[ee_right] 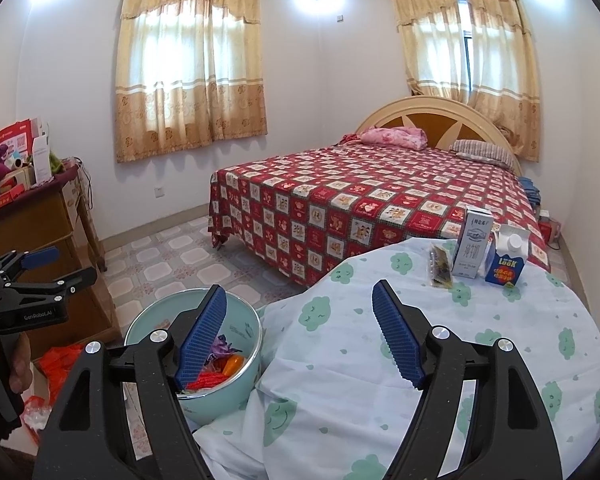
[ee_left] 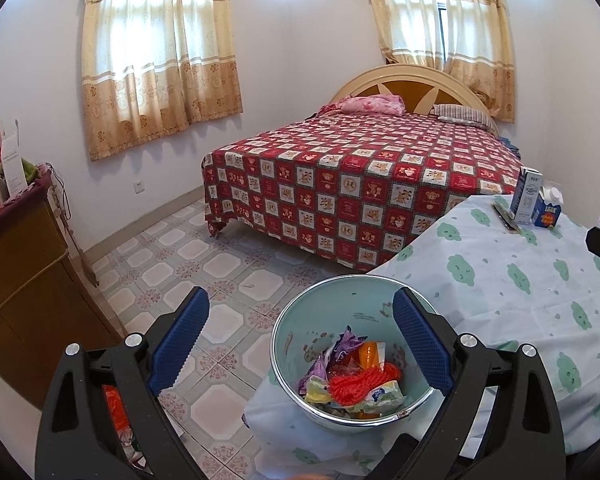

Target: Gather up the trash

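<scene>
Bed [ee_right: 372,200] with red checked cover stands against the far wall; nearer, a table under a cloud-print cloth [ee_right: 380,360]. At the cloth's left edge sits a pale green bowl [ee_left: 300,320], holding crumpled wrappers [ee_left: 340,384] and red string [ee_left: 364,386]; on the table's far side stand two cartons [ee_right: 488,256], a dark wrapper [ee_right: 440,268] just beside them. Left gripper [ee_left: 300,340]: fingers wide apart above the bowl, nothing between; right gripper [ee_right: 300,336]: fingers apart over the cloth, empty.
</scene>
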The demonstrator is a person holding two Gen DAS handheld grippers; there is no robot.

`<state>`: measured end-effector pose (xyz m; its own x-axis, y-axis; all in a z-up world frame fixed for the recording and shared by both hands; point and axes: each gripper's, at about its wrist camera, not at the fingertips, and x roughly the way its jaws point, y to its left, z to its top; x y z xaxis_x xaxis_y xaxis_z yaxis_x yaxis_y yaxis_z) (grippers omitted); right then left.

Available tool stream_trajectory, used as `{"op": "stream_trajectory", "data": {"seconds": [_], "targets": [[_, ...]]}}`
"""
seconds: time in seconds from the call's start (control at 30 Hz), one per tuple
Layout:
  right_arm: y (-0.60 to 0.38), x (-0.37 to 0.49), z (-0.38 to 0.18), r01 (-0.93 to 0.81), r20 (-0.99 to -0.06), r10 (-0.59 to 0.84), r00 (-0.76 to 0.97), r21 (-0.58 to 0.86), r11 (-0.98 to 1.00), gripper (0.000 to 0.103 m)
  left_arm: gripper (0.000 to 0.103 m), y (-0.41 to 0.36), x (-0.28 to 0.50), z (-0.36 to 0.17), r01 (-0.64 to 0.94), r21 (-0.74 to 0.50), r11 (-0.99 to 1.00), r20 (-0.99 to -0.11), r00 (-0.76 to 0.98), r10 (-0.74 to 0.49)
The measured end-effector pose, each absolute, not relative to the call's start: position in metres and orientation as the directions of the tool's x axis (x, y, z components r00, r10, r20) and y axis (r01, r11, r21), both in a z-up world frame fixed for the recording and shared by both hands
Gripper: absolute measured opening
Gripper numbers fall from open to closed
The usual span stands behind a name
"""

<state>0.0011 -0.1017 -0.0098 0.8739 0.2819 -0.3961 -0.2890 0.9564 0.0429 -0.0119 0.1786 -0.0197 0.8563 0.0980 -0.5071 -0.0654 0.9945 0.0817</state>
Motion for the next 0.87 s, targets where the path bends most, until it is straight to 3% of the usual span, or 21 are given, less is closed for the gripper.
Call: {"op": "stream_trajectory", "data": {"seconds": [0.27, 0.63, 0.87], "targets": [[-0.103, 0.0, -0.009, -0.287, -0.393, 0.28, 0.876, 0.042, 0.957, 0.075, 0.097, 0.177, -0.013, -0.019, -0.072, 0.089, 0.993, -0.507, 0.855, 0.107], [-0.113, 0.003, -0.016, -0.262, -0.402, 0.253, 0.88, 0.034, 0.964, 0.076, 0.097, 0.181, -0.009, -0.022, -0.077, 0.086, 0.993, -0.523, 0.845, 0.111], [-0.191, 0.043, -0.043, -0.063, -0.503, 0.059, 0.862, 0.011, 0.998, 0.082, 0.097, 0.18, -0.008, -0.027, -0.059, 0.048, 0.997, -0.536, 0.841, 0.076]]}}
